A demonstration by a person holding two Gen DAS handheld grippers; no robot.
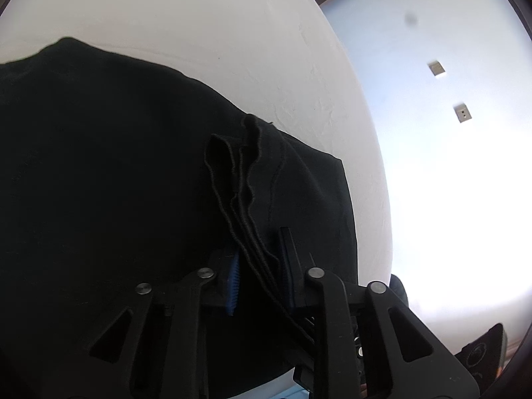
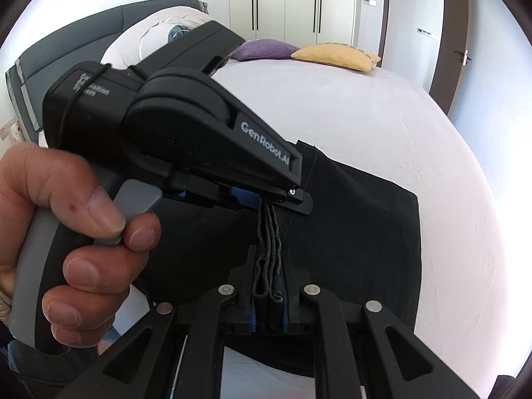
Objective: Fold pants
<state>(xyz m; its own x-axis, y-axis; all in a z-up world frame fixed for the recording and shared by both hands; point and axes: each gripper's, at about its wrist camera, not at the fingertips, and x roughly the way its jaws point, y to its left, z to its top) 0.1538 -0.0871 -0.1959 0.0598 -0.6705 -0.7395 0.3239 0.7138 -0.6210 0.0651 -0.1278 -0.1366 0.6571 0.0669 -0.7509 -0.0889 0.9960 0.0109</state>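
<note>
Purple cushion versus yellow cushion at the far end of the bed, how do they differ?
The purple cushion is violet and lies left, its left end hidden behind the left gripper; the yellow cushion is mustard, lies right and shows whole. The yellow one looks flatter, with pointed corners; the purple one looks plumper. Both rest on the bed, side by side near its far edge.

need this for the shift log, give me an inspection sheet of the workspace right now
surface: white bed sheet, lightly wrinkled
job's things: black pants lying on the bed, stacked hem edges lifted
clutter: nothing seen on the sheet near the pants
grippers: left gripper and right gripper both shut on the hem edges, close together; hand on the left handle
cables: thin black cord across the left gripper body
surroundings: purple pillow, yellow pillow, grey headboard, wardrobe doors, open door
</note>
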